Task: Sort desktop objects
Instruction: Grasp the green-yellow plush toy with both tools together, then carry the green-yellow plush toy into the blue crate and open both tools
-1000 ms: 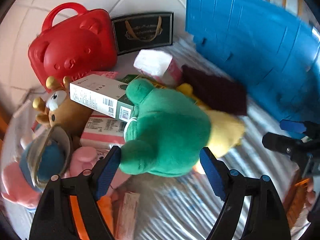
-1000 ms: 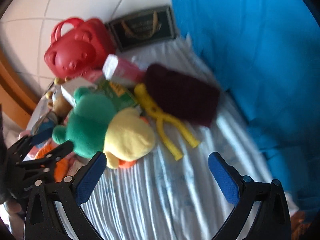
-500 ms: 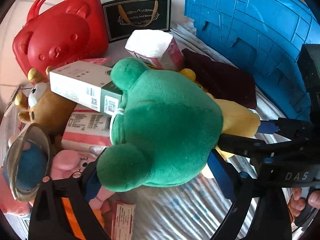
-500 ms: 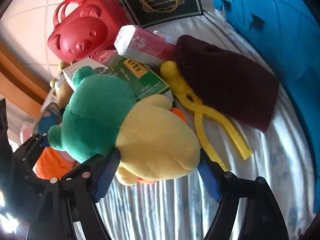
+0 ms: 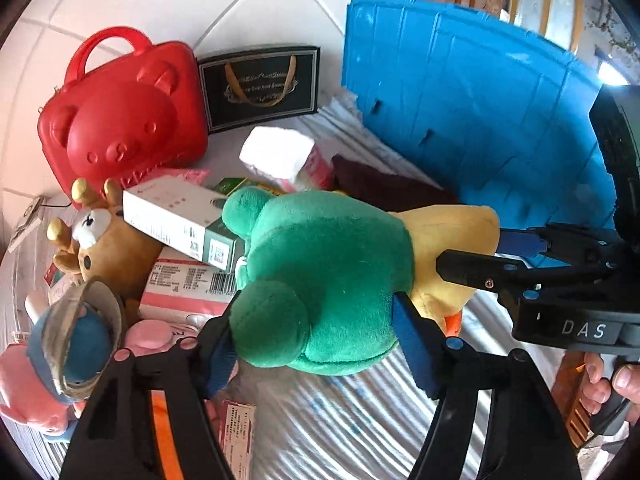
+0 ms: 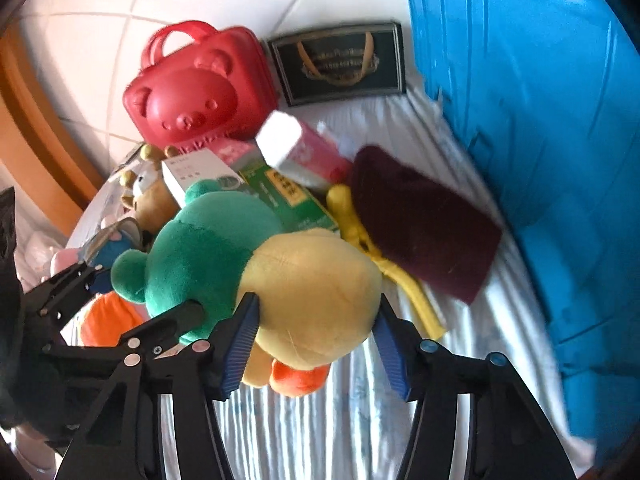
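A green and yellow plush toy [image 5: 328,272] is held above the striped cloth by both grippers. My left gripper [image 5: 316,344] is shut on its green head end. My right gripper [image 6: 316,336] is shut on its yellow body [image 6: 316,296], and shows from the side in the left wrist view [image 5: 508,256]. The toy's orange feet [image 6: 296,378] hang below. The left gripper also shows at the left edge of the right wrist view [image 6: 76,280].
A big blue crate [image 5: 472,120] stands at the right. A red bear case [image 5: 124,124] and a black gift bag [image 5: 260,84] stand at the back wall. Boxes [image 5: 180,220], a tissue pack [image 5: 280,156], a maroon pouch [image 6: 420,220], yellow tongs [image 6: 392,276] and other plush toys [image 5: 100,244] lie around.
Both grippers closed in around the plush toy and shut on it, the left on the green end, the right on the yellow end. The toy has risen off the pile.
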The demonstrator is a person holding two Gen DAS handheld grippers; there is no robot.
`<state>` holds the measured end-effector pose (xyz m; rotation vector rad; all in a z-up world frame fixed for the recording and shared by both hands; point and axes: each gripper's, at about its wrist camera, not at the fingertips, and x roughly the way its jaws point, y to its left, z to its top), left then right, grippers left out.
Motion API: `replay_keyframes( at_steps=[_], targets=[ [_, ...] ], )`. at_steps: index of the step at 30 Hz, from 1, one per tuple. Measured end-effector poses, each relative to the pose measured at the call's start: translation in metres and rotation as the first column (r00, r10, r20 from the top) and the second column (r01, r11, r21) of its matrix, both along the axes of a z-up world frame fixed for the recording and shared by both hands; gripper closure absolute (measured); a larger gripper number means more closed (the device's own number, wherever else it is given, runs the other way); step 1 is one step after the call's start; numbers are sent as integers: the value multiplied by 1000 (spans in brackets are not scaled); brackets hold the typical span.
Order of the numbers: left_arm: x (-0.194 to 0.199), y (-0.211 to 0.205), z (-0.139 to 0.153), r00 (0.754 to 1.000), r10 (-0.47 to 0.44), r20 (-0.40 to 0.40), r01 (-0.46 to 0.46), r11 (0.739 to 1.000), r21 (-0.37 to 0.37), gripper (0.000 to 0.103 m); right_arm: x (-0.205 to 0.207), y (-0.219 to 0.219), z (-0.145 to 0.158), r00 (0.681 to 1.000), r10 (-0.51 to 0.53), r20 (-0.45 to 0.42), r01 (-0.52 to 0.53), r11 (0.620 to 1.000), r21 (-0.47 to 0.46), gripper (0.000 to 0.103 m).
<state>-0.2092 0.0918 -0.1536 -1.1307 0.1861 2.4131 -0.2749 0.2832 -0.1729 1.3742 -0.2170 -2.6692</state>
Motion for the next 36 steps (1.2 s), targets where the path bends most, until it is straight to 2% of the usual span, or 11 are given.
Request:
replay_keyframes(
  at_steps=[3,7,12,13,18,22,25,26,27,29,36],
  targets=[
    [6,0,10,1000,-5,-11,6,1000,12,33,7,-1,15,1000,1,-22,-1,1000,11,48],
    [14,-1,1,998,-17,63,16,1000,11,33,11,1,14,999,5,54,-5,1000,8,48],
    [20,2,-44,986,-7,170,15,999,-44,30,16,-1,-30,986,26,164,-28,1000,8,48],
    [21,2,-53,983,-4,183,15,998,-59,22,18,-2,-43,982,26,188,-27,1000,5,48],
    [32,6,-65,989,-47,142,64,991,-116,10,33,2,-64,983,11,181,3,997,-77,14],
    [35,16,-67,992,-69,108,88,980,-177,6,38,0,-77,981,-5,192,22,996,-87,4],
    [30,22,-76,989,-83,122,107,973,-204,6,38,-1,-88,978,-9,209,34,993,-117,9],
    [30,23,-77,989,-88,117,111,973,-203,11,36,-2,-92,977,-10,212,36,992,-119,15],
    [30,22,-76,990,-90,111,111,974,-199,14,36,-3,-94,978,7,210,27,987,-157,36],
    [31,20,-68,991,-90,97,106,979,-172,22,37,-6,-85,982,4,189,23,990,-142,38],
    [35,19,-5,995,-94,-28,91,991,-100,23,42,-6,-24,998,-3,56,7,997,-76,40]
  ],
)
